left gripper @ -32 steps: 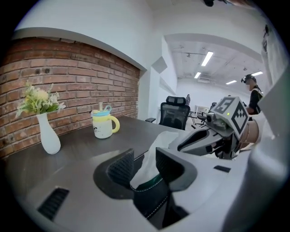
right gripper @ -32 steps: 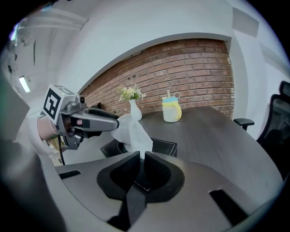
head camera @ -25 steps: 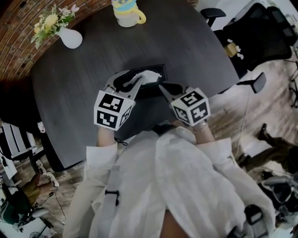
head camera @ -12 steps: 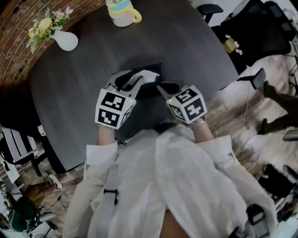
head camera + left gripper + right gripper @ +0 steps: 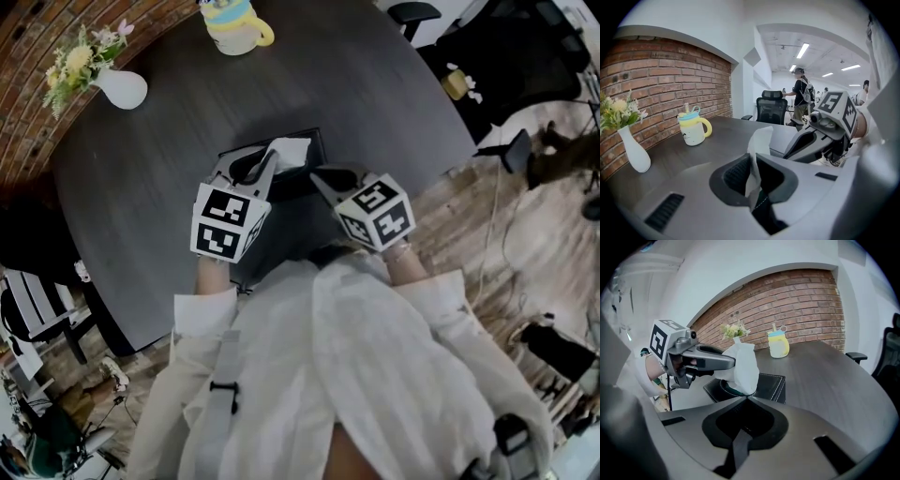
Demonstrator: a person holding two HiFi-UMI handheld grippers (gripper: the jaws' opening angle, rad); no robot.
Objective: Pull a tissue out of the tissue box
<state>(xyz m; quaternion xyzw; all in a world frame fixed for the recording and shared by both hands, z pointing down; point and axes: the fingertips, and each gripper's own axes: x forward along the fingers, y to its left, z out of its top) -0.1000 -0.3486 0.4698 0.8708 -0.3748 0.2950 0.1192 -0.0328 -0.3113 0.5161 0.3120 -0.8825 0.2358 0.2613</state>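
Left gripper (image 5: 753, 161) just clamped onto tissue (image 5: 760, 139), right gripper (image 5: 746, 398) closed empty, box (image 5: 770, 383) mostly hidden

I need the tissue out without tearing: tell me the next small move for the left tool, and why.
Probably lift the left tool slowly straight up. Its jaws have just been closing and now pinch the white paper tissue, whose lower part is inside the black rectangular tissue box. The right tool, shut and empty, is close by that box.
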